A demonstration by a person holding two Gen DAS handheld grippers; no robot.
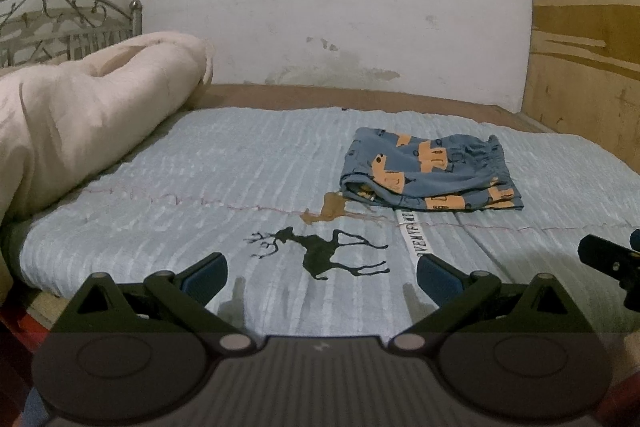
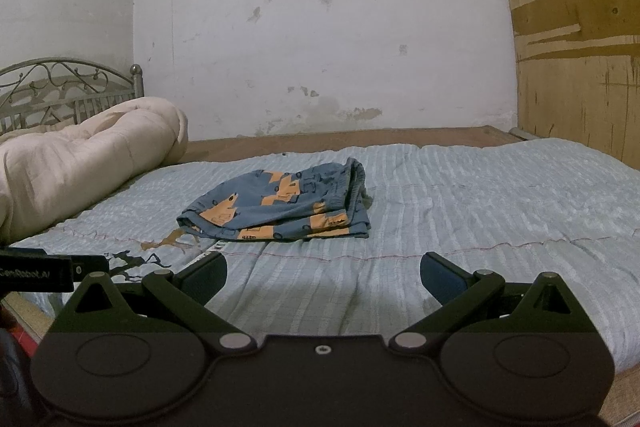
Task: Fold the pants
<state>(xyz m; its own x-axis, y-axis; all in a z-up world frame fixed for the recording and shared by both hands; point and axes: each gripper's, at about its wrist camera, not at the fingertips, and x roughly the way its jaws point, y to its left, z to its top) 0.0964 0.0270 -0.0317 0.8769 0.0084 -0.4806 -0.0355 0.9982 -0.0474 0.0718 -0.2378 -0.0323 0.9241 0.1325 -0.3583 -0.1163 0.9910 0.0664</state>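
The pants are blue with orange prints and lie folded in a compact stack on the light blue bedspread. They also show in the right wrist view, left of centre. My left gripper is open and empty, low over the near part of the bed, well short of the pants. My right gripper is open and empty too, near the bed's front, apart from the pants. Part of the right gripper shows at the right edge of the left wrist view.
A rolled cream duvet lies at the left by a metal headboard. A white wall stands behind the bed and a plywood panel at the right. Deer prints mark the bedspread.
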